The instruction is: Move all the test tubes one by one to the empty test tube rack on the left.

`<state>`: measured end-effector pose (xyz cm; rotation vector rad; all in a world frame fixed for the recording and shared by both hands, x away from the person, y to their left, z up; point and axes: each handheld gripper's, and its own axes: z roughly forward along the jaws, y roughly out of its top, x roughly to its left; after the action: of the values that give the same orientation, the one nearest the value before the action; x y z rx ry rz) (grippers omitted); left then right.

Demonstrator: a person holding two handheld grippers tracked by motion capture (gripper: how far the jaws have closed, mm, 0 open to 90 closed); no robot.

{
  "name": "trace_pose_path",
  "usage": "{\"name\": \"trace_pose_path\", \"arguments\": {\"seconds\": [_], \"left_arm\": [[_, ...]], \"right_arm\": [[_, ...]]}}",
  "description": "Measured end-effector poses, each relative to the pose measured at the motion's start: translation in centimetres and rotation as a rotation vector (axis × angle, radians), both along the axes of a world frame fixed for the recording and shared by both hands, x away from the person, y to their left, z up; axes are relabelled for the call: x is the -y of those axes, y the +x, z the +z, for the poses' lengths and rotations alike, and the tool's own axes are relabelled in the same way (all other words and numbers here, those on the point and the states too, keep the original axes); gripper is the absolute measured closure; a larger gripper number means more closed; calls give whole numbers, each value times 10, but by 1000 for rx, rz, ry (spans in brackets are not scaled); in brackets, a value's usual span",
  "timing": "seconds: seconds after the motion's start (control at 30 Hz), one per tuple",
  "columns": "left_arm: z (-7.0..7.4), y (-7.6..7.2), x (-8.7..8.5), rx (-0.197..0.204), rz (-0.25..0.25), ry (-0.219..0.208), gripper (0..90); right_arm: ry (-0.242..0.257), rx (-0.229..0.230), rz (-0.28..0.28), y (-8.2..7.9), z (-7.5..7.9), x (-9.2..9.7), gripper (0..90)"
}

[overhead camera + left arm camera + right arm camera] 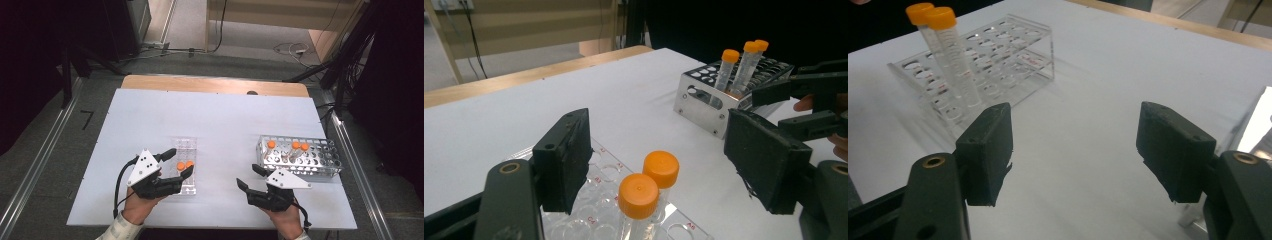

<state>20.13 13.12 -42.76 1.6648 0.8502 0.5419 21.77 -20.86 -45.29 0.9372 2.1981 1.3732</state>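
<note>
Left gripper [178,163] fingers released, straddling two orange-capped clear tubes [184,164] standing in the clear acrylic rack [186,145], desk centre. Right gripper [248,176] fingers released, empty, at 7 o'clock of the metal rack [325,167].

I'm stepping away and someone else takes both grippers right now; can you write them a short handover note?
Left gripper: open, jaws either side of the two orange-capped clear tubes standing in the clear plastic rack; pads not touching them.
Right gripper: open, holding nothing, over bare white table between the two racks.
Metal perforated rack: holds three more orange-capped tubes, upright.
Done: two tubes sit in the clear rack.
Left, probably: moving the three tubes from the metal rack across to the clear one; the right gripper is nearest them.
</note>
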Motion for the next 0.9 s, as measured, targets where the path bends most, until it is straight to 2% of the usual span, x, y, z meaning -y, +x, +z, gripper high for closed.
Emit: {"name": "trace_pose_path", "arguments": {"seconds": [0.27,0.57,0.9], "left_arm": [[1,-2,1,11,-5,-13,250],[1,-3,3,10,-12,-12,236],[0,-3,4,5,-18,-10,235]], "right_arm": [[18,18,-61,4,5,20,298],[13,47,-141,10,7,38,309],[10,57,-225,19,6,57,320]]}}
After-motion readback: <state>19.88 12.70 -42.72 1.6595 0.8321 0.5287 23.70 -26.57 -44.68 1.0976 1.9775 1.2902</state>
